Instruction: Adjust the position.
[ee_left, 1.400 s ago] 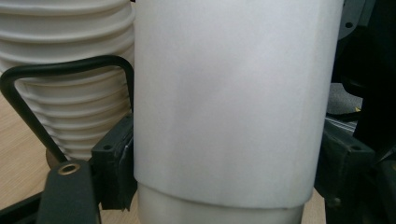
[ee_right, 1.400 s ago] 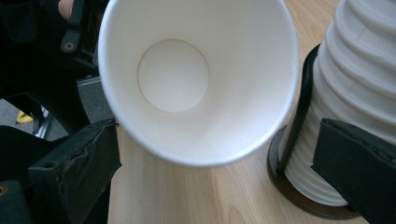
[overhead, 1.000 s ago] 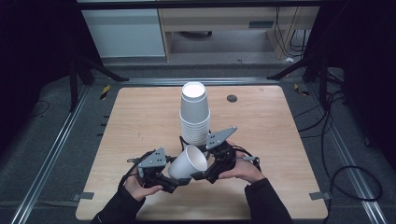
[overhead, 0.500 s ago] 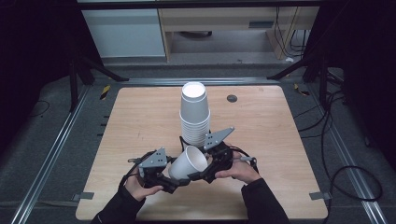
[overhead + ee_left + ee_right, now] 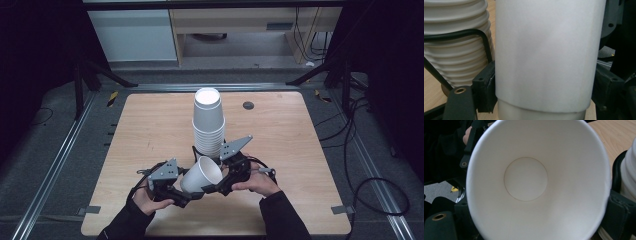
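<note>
**White paper cup, both grippers on it, near the table's front edge**

High view: white paper cup (image 5: 200, 175) lies tilted on its side, lifted off the wooden table (image 5: 300, 150), mouth towards the right gripper (image 5: 217, 186), base towards the left gripper (image 5: 187, 196). Just behind it stands the stack of upside-down cups (image 5: 208, 125); touching or apart, can't tell from here. Person's hands come in from the bottom edge, one on each gripper.

Left gripper view: cup wall (image 5: 546, 55) runs between the two black jaws. Left pad (image 5: 486, 85) sits against the wall near the base step; the other jaw is dark and partly hidden but looks to be on the wall too. I read it as pinching the cup low on the body. Ribbed rims of the stack (image 5: 456, 50) are at the left, close by.

Right gripper view: looking straight into the cup mouth (image 5: 526, 180), round bottom disc visible. Jaws flank the rim and have just been closing with the cup between them. Actual pad contact is masked by the rim, so can't call it clamped or clear.

Handling, my judgement: very light, thin-walled, crushes and ovalises easily at the open rim, and smooth enough to slip. Best hold is low, near the base, where the bottom disc stiffens it. At the rim, pinch one wall lightly rather than squeezing across the mouth.
</note>
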Tool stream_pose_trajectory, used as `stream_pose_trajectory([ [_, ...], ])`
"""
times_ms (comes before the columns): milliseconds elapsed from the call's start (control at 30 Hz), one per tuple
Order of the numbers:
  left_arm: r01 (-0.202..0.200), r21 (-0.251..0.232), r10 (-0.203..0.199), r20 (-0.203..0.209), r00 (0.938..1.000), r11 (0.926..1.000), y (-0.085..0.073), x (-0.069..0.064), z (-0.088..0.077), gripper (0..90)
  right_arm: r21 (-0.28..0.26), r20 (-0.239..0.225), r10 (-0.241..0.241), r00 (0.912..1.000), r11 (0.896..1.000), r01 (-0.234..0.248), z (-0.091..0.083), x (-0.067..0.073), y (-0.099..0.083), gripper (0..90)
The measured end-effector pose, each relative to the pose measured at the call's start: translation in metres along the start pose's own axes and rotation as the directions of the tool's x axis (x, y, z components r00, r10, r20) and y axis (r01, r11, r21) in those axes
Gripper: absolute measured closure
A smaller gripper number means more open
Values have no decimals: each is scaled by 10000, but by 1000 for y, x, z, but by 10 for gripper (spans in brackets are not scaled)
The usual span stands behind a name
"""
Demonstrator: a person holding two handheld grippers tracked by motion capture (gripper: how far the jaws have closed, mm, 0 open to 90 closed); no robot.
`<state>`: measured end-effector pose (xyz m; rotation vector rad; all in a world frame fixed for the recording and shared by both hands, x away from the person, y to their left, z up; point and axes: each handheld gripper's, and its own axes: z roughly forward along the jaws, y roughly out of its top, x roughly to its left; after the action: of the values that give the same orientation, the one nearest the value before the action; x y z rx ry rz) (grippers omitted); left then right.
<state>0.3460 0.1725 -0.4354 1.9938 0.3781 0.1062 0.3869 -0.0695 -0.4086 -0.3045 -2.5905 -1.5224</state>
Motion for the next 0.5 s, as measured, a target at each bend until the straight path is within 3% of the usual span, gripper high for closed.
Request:
stream_pose_trajectory([
  [200,3,-53,-3,55,10000,10000,0,0,0,207,-25,-9,-68,10000,10000,68,-2,1,1,105],
  [500,63,28,-63,32,10000,10000,-2,1,-2,192,-256,334,-42,9994,9997,51,-16,0,1,111],
])
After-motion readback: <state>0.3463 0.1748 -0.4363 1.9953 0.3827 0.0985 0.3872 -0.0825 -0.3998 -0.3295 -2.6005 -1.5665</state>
